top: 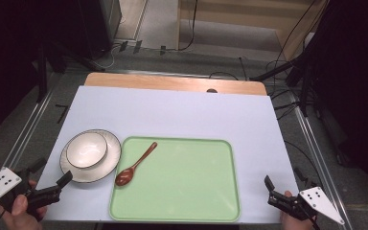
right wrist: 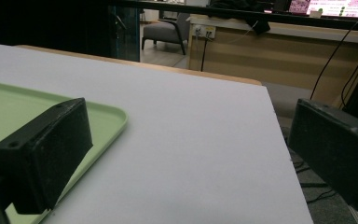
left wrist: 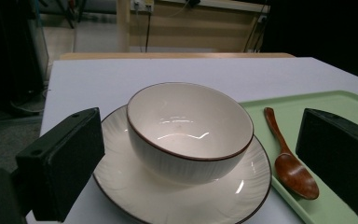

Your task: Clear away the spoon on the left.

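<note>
A white bowl with a dark rim stands on a white plate at the table's left. Beside it lies a green tray with a brown wooden spoon at its left end. My left gripper is open at the front left corner, just short of the plate. In the left gripper view the bowl, plate and spoon lie ahead between the spread jaws. My right gripper is open at the front right, right of the tray, with nothing between its jaws.
A white sheet covers the wooden table. The tray's corner lies left of the right gripper. Cables and dark stands surround the table on the floor.
</note>
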`<state>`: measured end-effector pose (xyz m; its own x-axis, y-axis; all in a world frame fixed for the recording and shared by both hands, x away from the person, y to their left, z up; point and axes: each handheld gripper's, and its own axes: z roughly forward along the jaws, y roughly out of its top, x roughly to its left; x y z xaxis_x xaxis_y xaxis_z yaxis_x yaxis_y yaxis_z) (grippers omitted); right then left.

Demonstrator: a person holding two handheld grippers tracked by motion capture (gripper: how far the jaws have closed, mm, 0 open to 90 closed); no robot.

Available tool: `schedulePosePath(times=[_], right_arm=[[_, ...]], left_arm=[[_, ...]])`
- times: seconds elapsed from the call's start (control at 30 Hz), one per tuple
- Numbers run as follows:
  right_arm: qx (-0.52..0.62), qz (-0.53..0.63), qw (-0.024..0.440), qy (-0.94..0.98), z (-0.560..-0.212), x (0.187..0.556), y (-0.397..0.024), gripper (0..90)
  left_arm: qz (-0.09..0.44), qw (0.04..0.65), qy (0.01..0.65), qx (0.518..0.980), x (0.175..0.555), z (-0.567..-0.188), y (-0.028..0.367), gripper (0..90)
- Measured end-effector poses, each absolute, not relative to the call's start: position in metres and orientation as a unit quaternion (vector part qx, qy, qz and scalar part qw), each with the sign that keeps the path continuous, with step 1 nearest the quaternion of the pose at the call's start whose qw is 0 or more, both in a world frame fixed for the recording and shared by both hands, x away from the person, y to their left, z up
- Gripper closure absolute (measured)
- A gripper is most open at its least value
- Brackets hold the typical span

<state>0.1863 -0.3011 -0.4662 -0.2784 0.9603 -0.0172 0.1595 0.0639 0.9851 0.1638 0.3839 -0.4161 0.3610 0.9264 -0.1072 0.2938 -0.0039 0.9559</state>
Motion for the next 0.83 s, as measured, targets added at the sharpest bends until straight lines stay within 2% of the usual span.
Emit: schedulePosePath(times=[0.23,0.4,0.73,0.83], right_arm=[[0.454,0.513,0.391,0.615,-0.466,0.186,-0.301,0.1],[0.456,0.514,0.390,0.613,-0.465,0.184,-0.302,0.1],[0.456,0.515,0.391,0.612,-0.466,0.182,-0.302,0.1],[0.457,0.516,0.391,0.610,-0.466,0.182,-0.304,0.1]], left_arm=[[0.312,0.518,0.462,0.649,0.156,-0.423,0.389,0.6],[0.311,0.513,0.475,0.643,0.158,-0.425,0.396,0.6],[0.296,0.524,0.484,0.635,0.163,-0.421,0.395,0.7],[0.283,0.529,0.471,0.646,0.164,-0.419,0.392,0.6]])
